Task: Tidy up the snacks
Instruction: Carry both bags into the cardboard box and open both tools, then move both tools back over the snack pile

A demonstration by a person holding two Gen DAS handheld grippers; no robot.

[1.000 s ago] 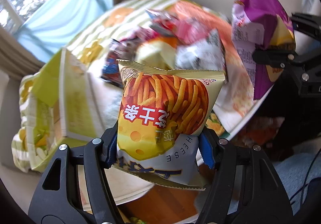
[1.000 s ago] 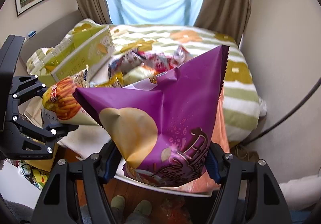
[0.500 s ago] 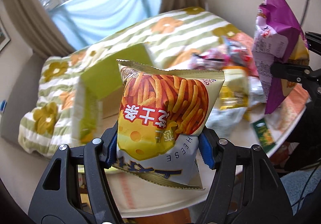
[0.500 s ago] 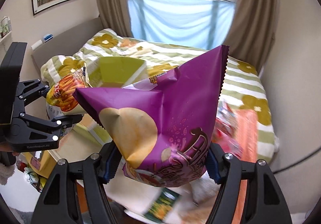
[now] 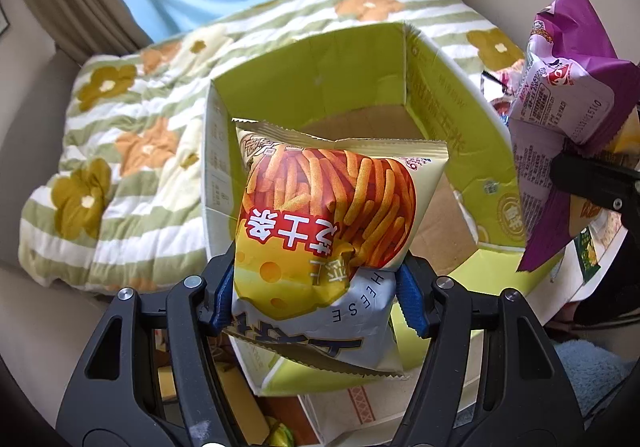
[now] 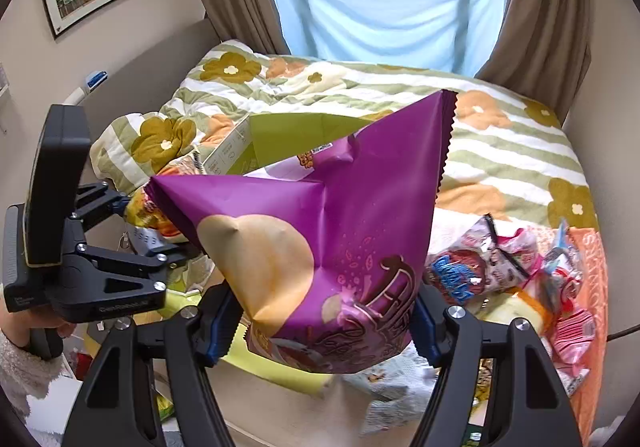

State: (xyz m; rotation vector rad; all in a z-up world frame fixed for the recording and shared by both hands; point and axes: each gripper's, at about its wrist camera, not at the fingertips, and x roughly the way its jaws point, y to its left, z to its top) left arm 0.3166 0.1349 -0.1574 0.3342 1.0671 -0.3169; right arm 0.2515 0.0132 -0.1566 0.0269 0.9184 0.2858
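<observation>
— So, why do we carry both bags at once?

— Likely to drop them together. Our left tongs (image 5: pixel 316 287) are clamped on the cheese stick bag (image 5: pixel 328 223), pinched low so it stands upright right over the open green box (image 5: pixel 452 119). Our right tongs (image 6: pixel 320 321) grip the purple chip bag (image 6: pixel 320 247) by its lower end too, and it hangs beside the box, above the table (image 6: pixel 280 403).

— And the rest of the snacks?

— They lie in a heap (image 6: pixel 516 275) on the table, by the bed (image 6: pixel 500 151).

— What differs from a second ago?

— Then the heap filled the left view and the box sat off to the side. Now the box mouth sits behind our cheese bag, so we have swung across to it. Both grips look unchanged.
</observation>
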